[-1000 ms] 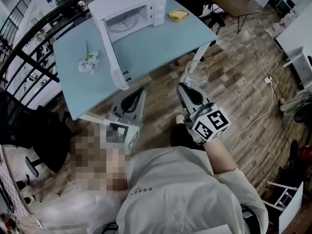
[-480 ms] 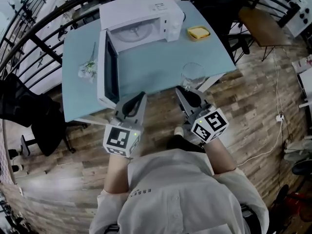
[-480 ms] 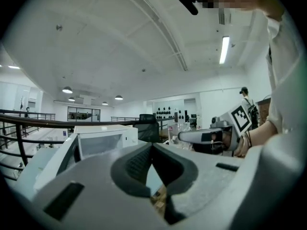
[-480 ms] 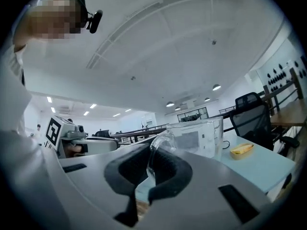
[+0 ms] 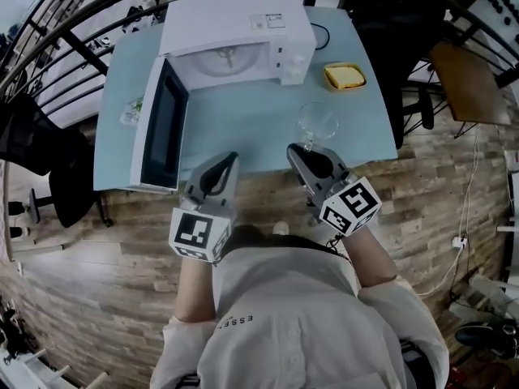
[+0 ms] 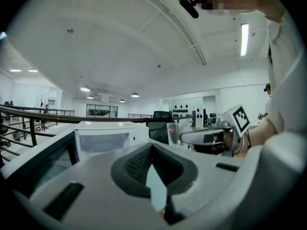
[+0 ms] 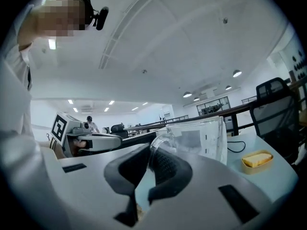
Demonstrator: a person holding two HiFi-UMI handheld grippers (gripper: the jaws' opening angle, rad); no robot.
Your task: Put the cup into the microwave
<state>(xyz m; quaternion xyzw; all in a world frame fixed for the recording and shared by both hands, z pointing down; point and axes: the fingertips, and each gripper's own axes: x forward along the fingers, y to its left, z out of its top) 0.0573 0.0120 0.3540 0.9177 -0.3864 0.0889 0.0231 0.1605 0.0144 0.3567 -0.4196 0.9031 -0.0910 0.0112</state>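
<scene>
The clear glass cup (image 5: pixel 316 122) is not yet inside the boxy white microwave (image 5: pixel 235 19). It sits in front of the microwave's control side, near the front edge of the pale blue bench (image 5: pixel 251 128), with its handle clamped in the fingers of the right gripper (image 5: pixel 302 154). The left gripper (image 5: pixel 227 162), before the cavity, has its fingers together on nothing. The dark-windowed door (image 5: pixel 162 124) stands wide at the microwave's left, so only the carry-in and set-down remain. The route looks free, though the cavity's frame needs care. The small yellow dish (image 5: pixel 345 76) lies well aside.

The white box microwave (image 5: pixel 235 35) stands rearward on the pale-blue counter (image 5: pixel 243 132). The clear glass cup (image 5: pixel 316 122) is before it and the small yellow dish (image 5: pixel 345 76) is to its right.
</scene>
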